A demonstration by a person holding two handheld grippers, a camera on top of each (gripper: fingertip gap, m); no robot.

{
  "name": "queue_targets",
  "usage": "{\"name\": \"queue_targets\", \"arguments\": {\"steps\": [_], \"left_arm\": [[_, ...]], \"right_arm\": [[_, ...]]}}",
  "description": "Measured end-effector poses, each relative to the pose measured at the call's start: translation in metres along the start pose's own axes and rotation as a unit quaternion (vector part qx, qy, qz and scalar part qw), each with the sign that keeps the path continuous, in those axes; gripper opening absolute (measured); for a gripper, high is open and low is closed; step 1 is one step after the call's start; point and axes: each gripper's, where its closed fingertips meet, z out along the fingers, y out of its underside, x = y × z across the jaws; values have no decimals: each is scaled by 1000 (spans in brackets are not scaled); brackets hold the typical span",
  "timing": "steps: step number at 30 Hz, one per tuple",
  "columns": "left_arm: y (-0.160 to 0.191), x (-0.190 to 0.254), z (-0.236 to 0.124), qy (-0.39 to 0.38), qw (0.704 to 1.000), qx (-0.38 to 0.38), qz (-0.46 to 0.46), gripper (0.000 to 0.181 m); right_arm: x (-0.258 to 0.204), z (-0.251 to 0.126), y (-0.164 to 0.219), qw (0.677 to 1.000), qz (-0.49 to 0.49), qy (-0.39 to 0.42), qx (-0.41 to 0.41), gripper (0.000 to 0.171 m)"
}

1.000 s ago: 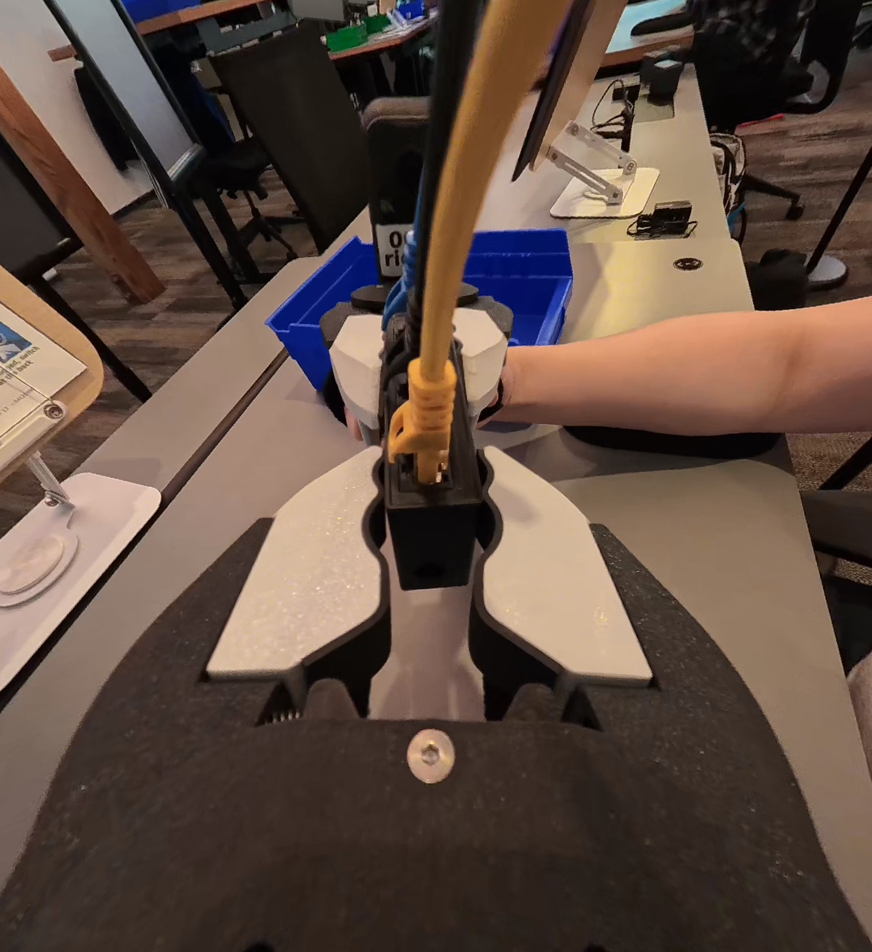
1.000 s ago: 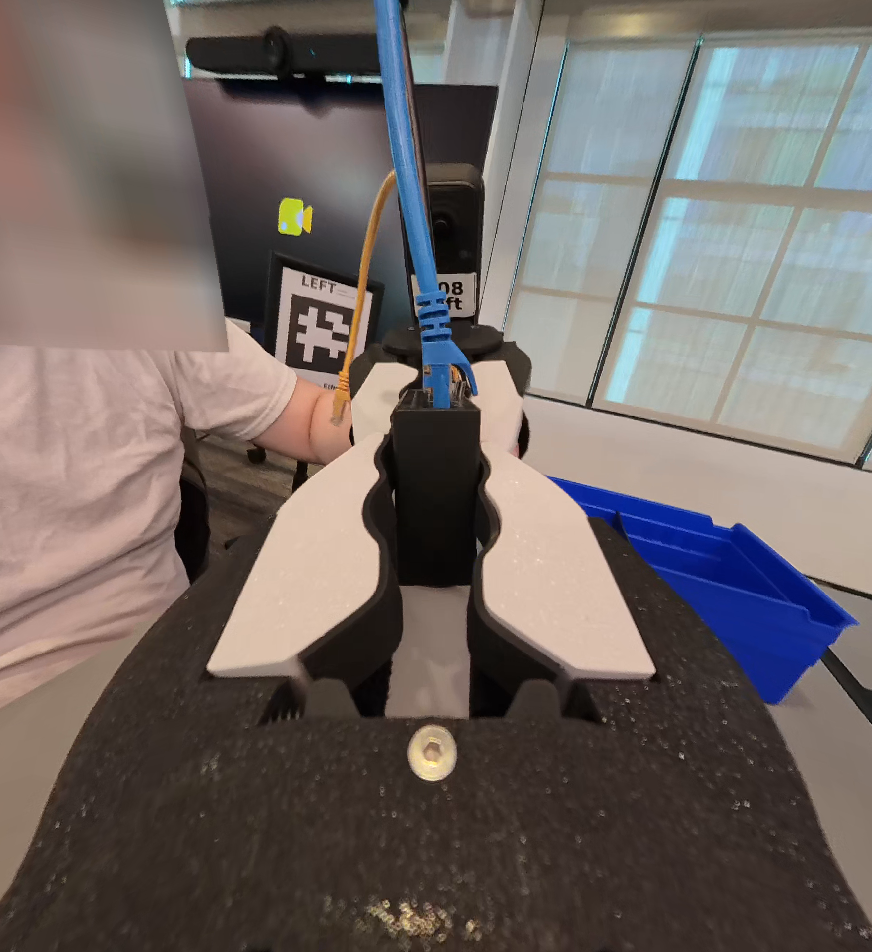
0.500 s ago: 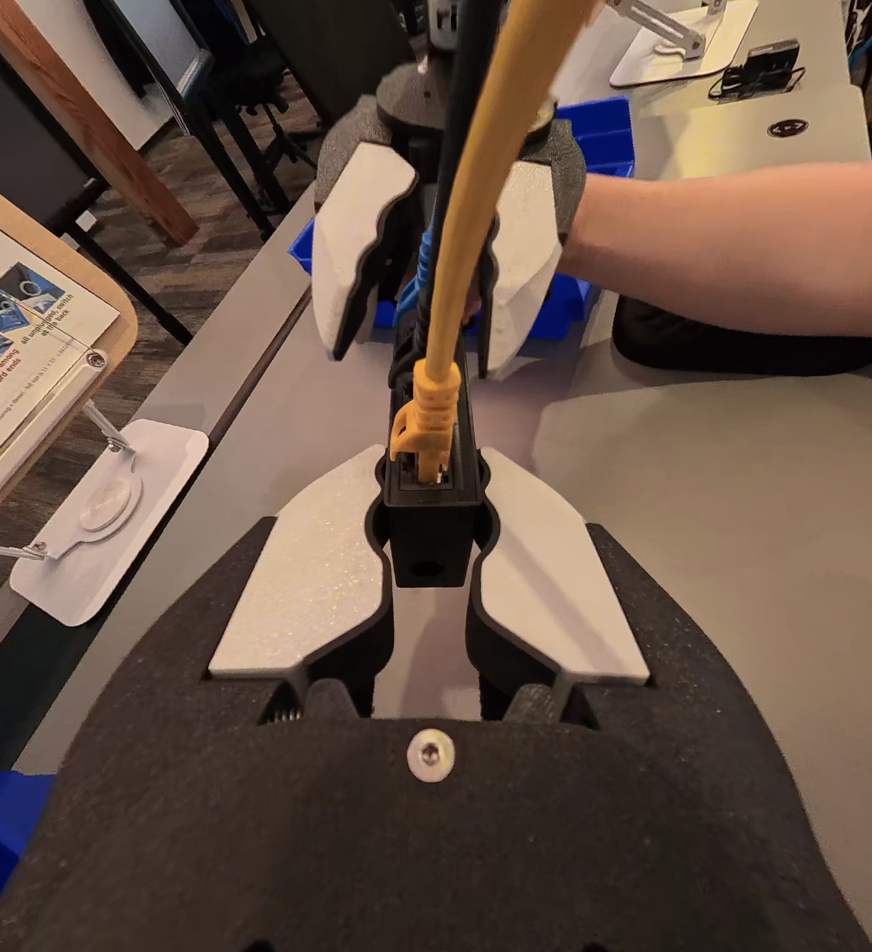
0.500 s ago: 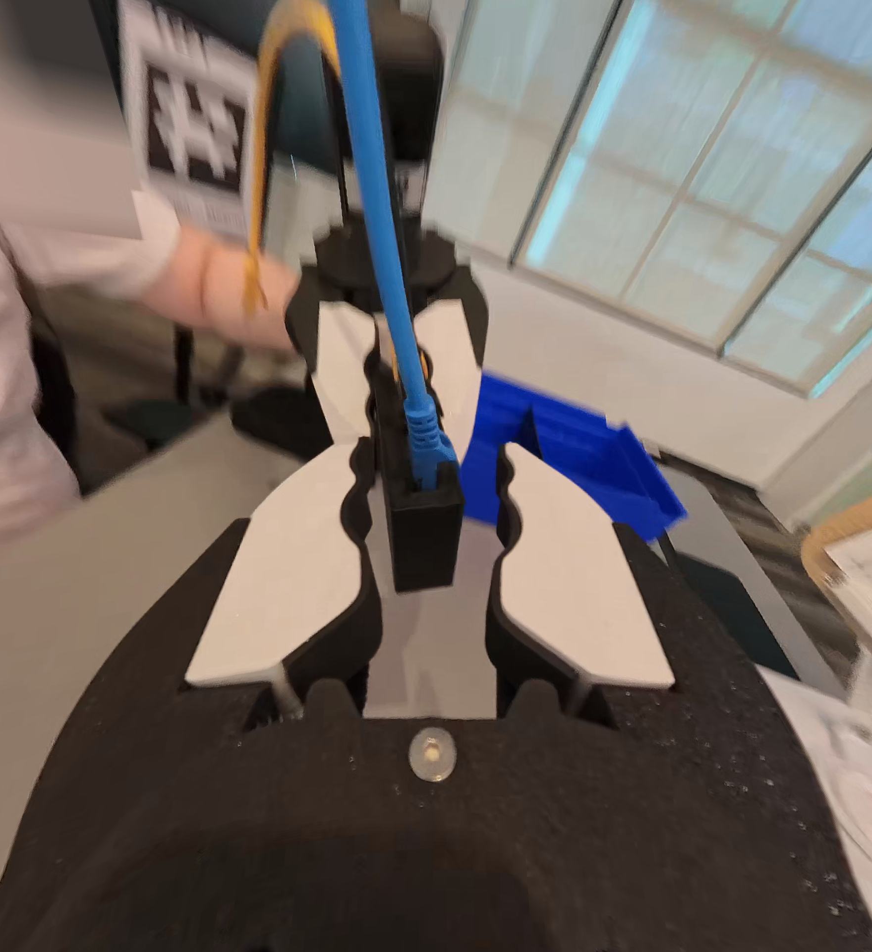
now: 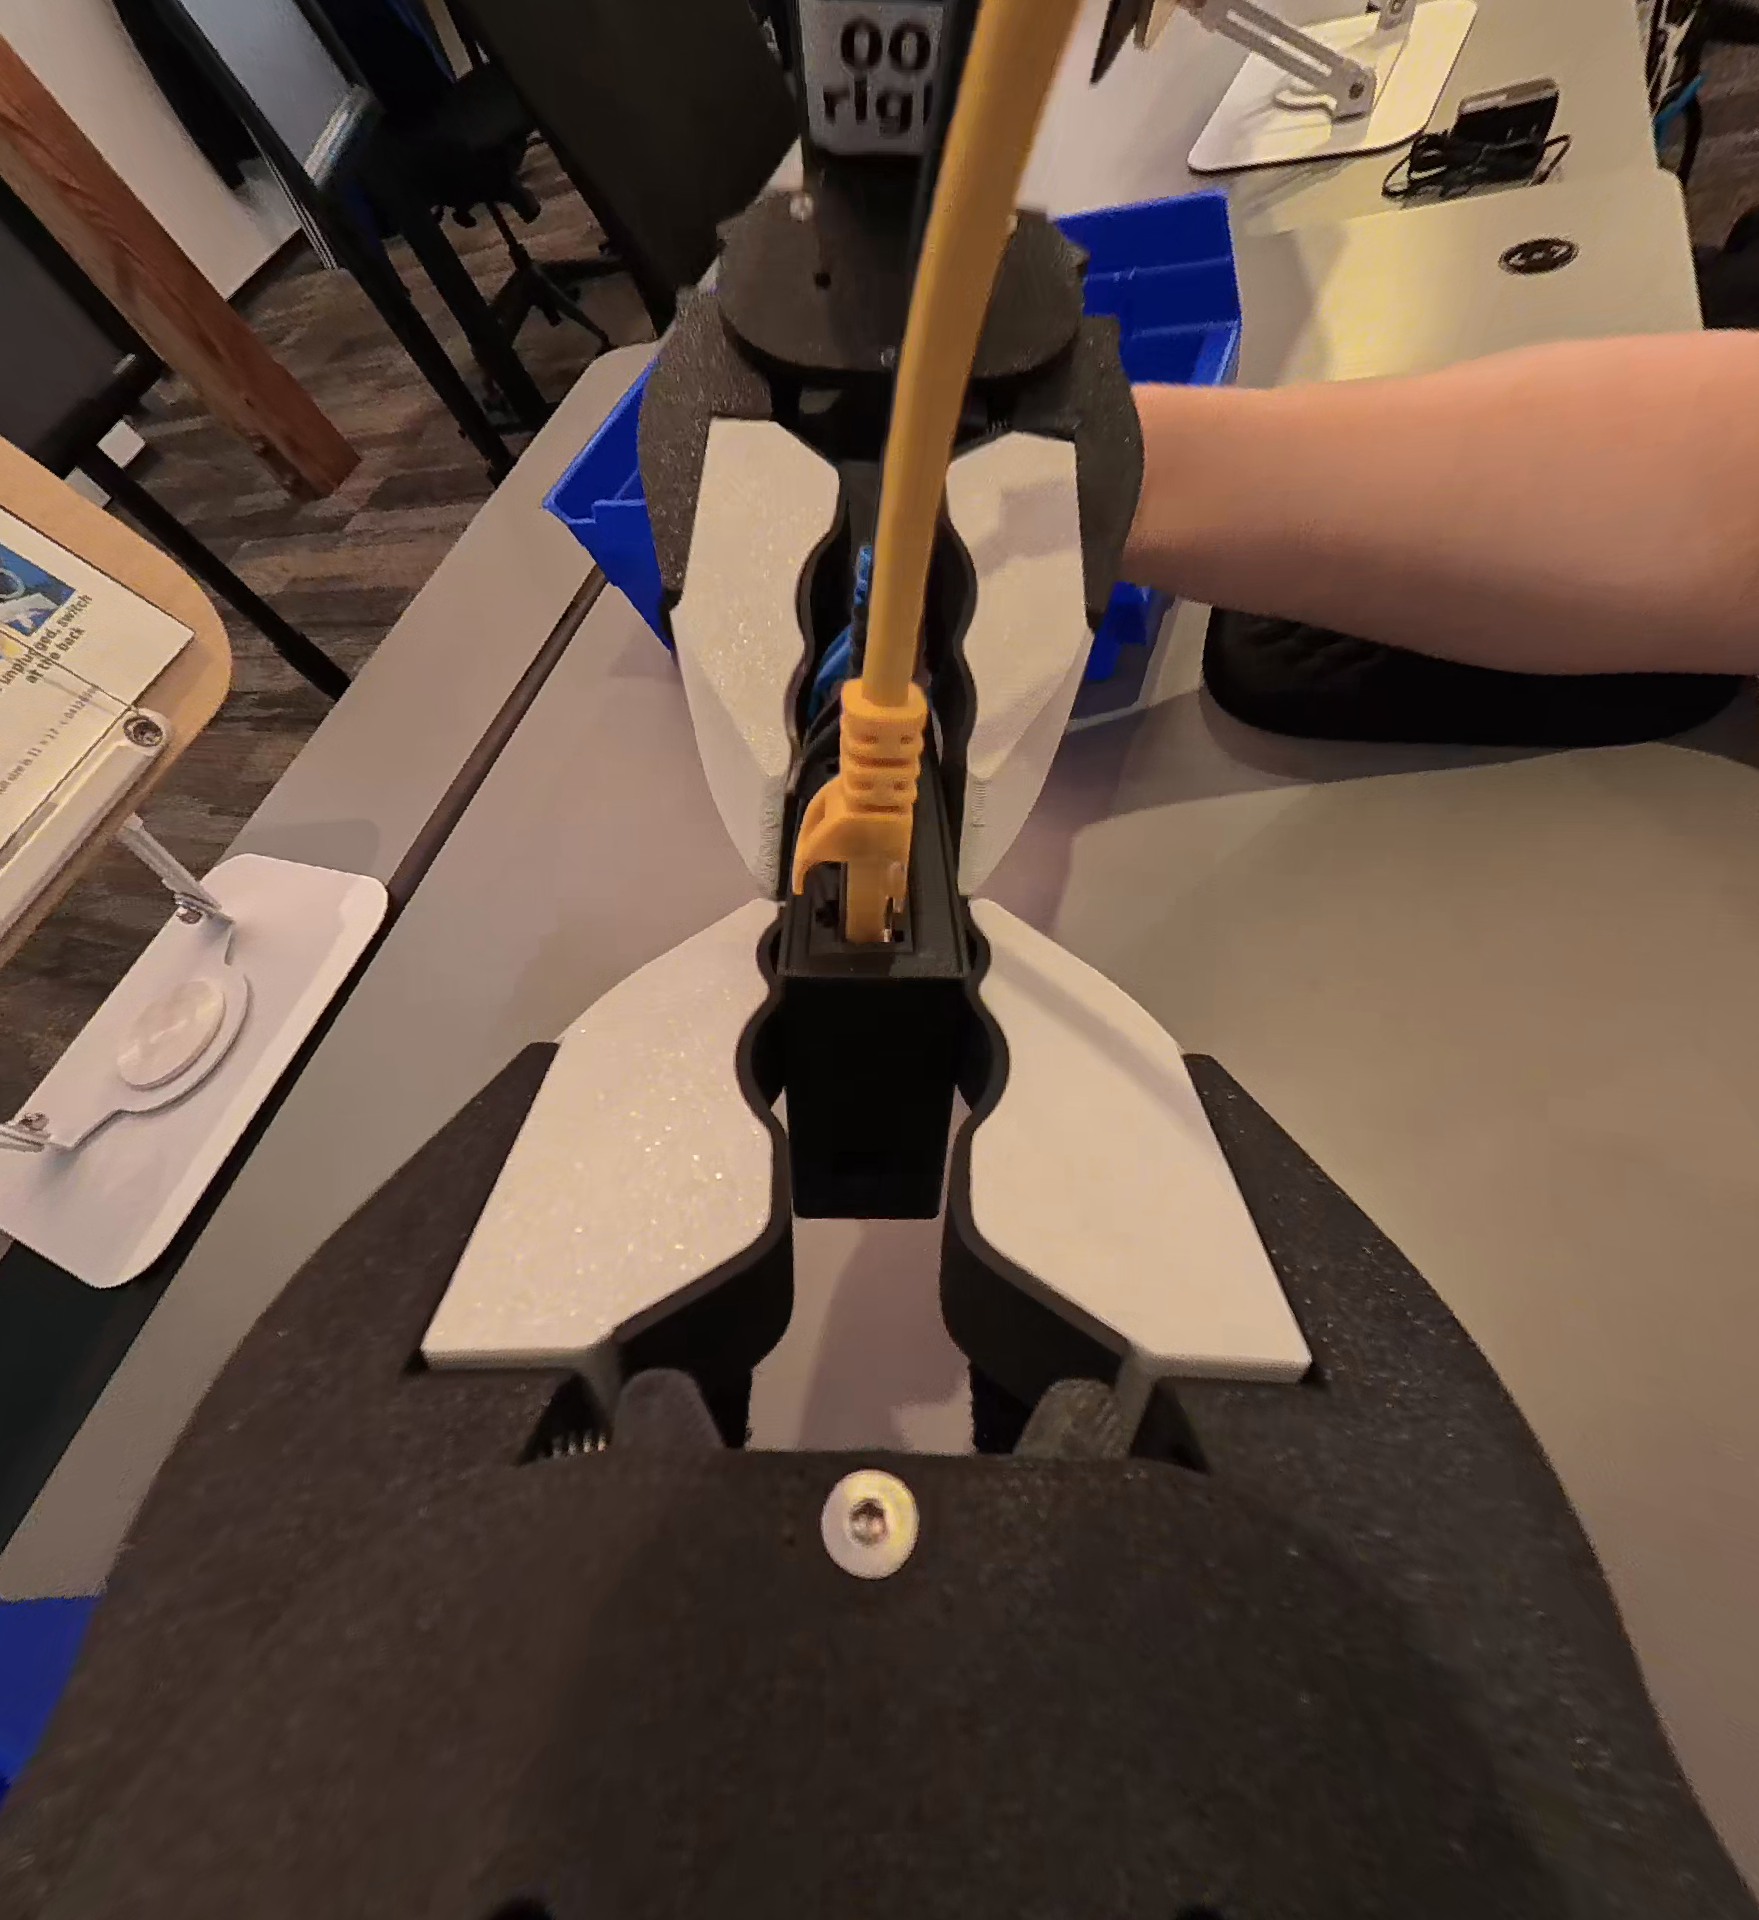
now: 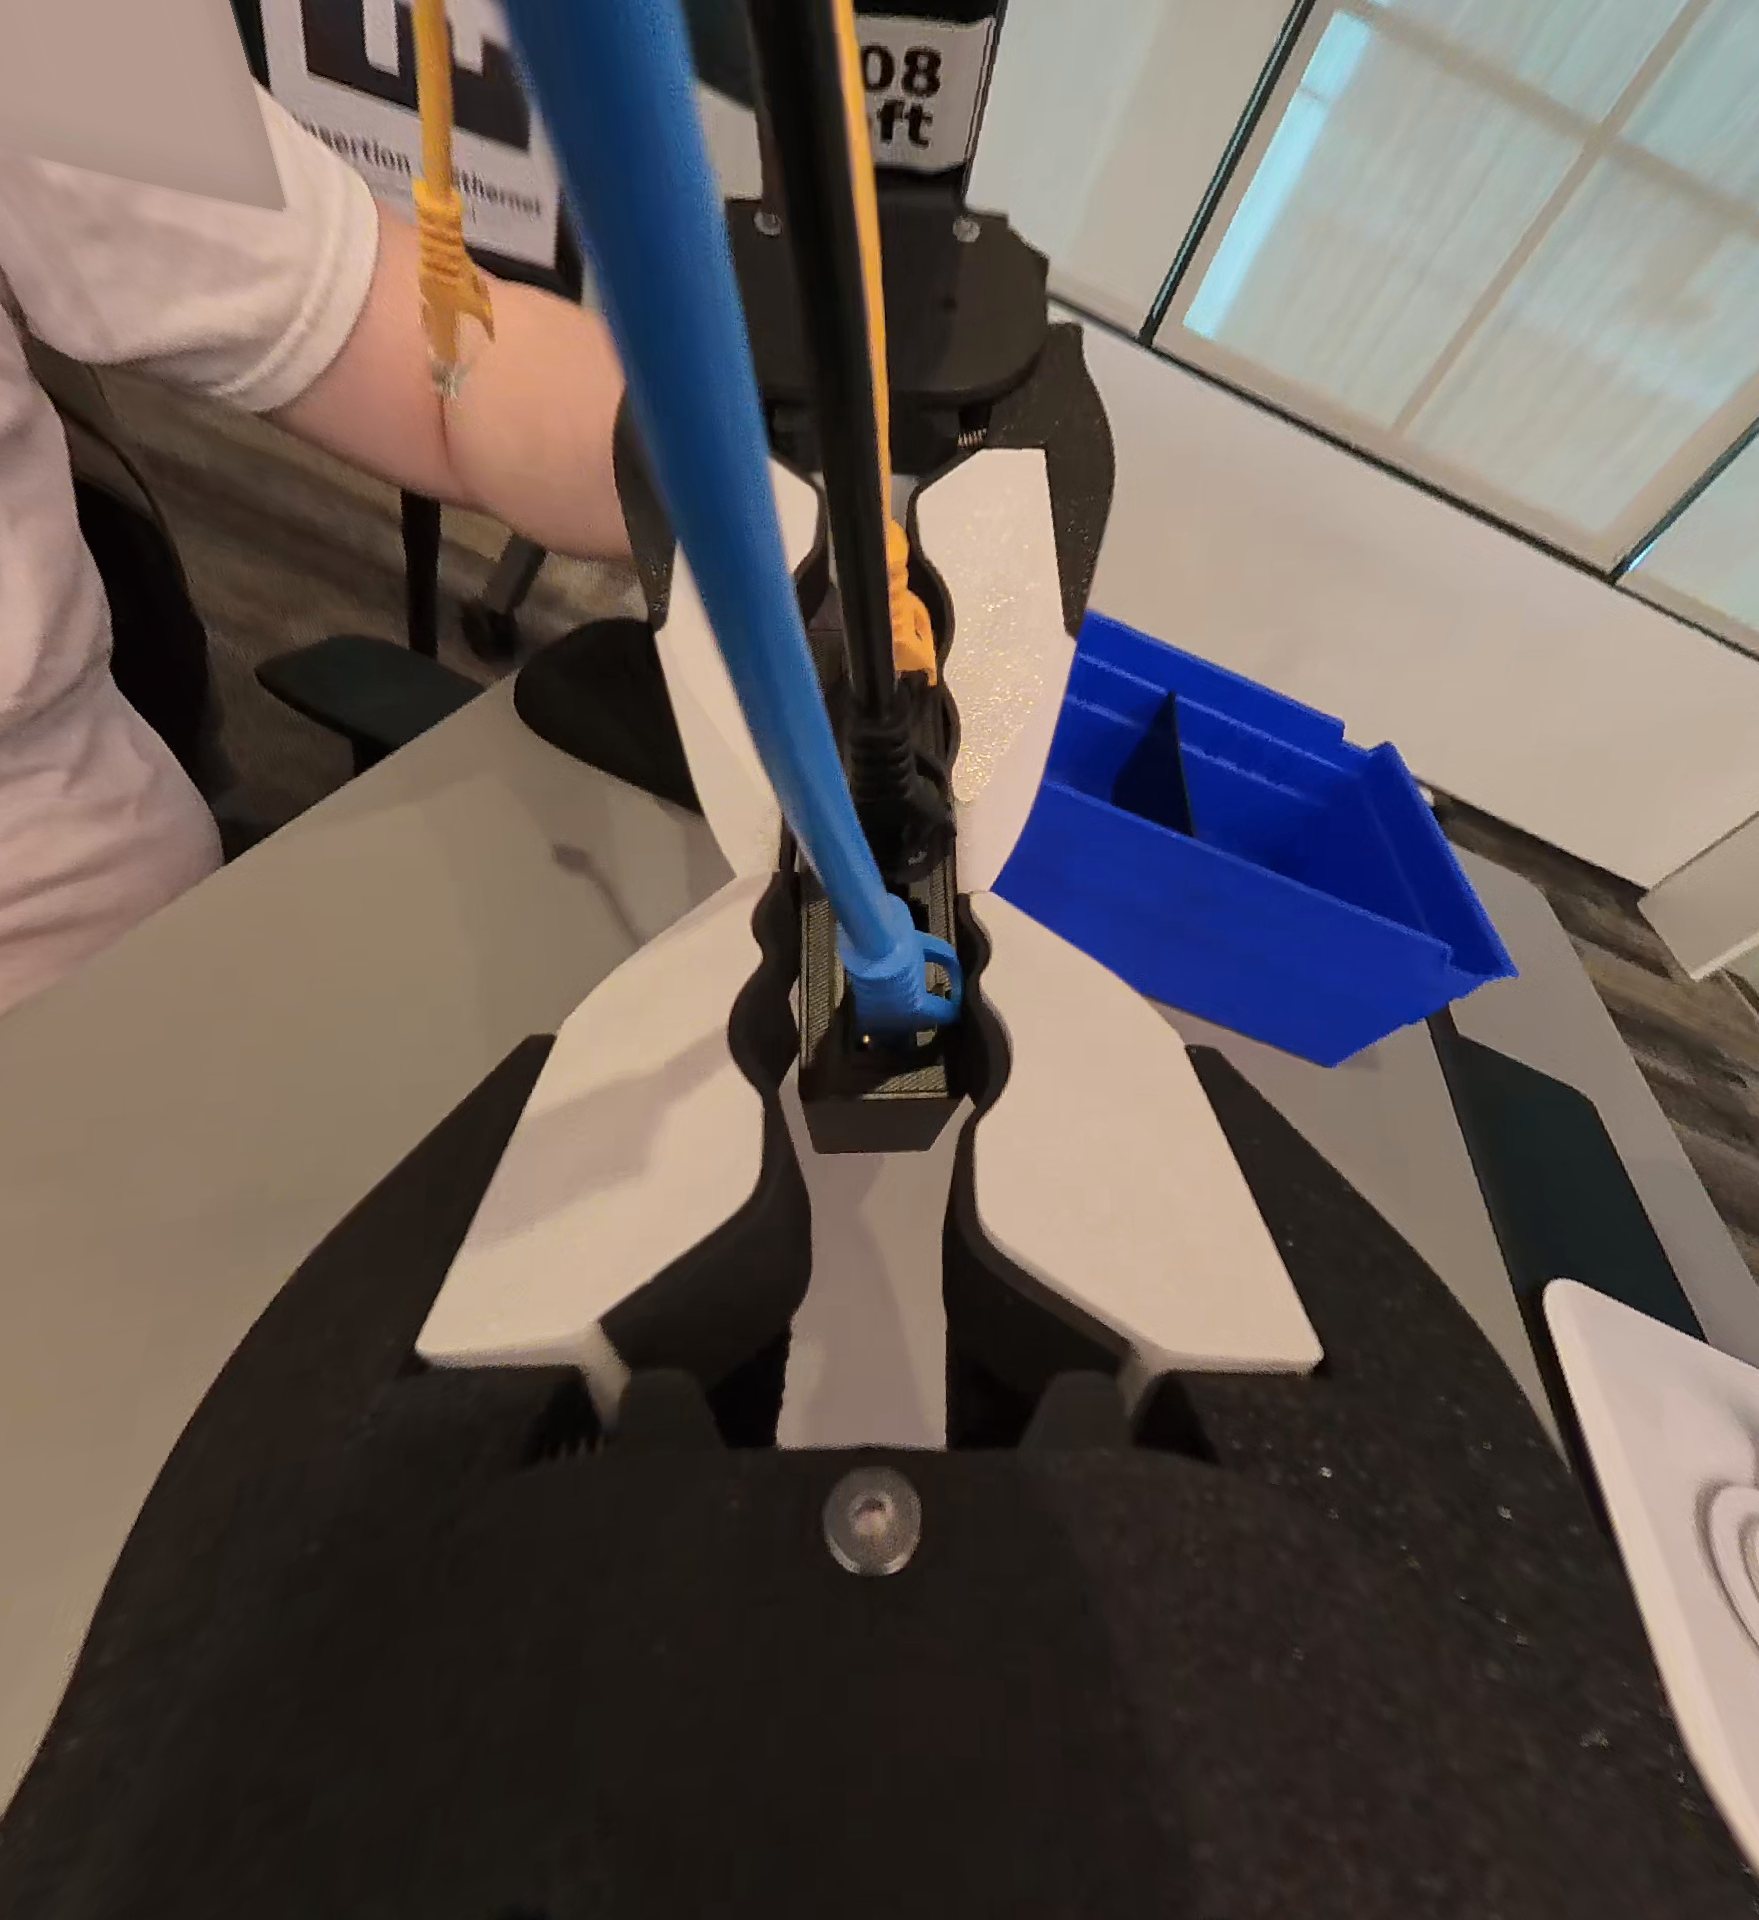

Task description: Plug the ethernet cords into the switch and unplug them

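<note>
A black switch (image 5: 870, 1091) is held above the grey table between both grippers, end to end. My left gripper (image 5: 873, 925) is shut on its near end. A yellow cord's plug (image 5: 870, 790) sits in a port there. My right gripper (image 5: 873, 878) faces it, with its fingers against the far end. In the right wrist view my right gripper (image 6: 870, 904) is shut on the switch (image 6: 875, 1117). A blue cord's plug (image 6: 896, 987) and a black cord's plug (image 6: 885, 758) sit in ports. The yellow plug (image 6: 911, 634) is farther along, near the left gripper (image 6: 859, 852). A loose yellow plug (image 6: 449, 281) hangs at upper left.
A blue bin (image 6: 1218, 914) stands on the table beyond the switch and also shows in the left wrist view (image 5: 605, 520). A sign stand with a white base (image 5: 158, 1060) is at the table's left edge. A person's forearm (image 5: 1477, 520) reaches in from the right. Less than 4 cm separates the two grippers' tips.
Half a second ago the right gripper stood open around the switch's end; now it is shut on it again. Both views have tilted down toward the table.
</note>
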Motion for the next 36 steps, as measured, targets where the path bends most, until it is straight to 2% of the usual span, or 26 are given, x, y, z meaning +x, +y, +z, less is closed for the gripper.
{"name": "queue_targets", "arguments": {"steps": [4,9,13,26,36], "left_arm": [[-3,1,-2,-3,1000,20,11,29],[4,1,-1,-14,999,0,32,31],[-5,5,-2,-2,999,18,26,32],[3,-1,3,-27,998,-41,40,29],[3,-5,5,-38,997,-41,47,29]], "right_arm": [[-2,-2,-2,999,9,-13,39,26],[-2,-5,-3,998,6,-15,56,26],[-4,-5,-9,996,0,-21,83,26],[-1,-2,3,998,-1,-10,68,27],[3,-2,0,996,4,0,85,27]]}}
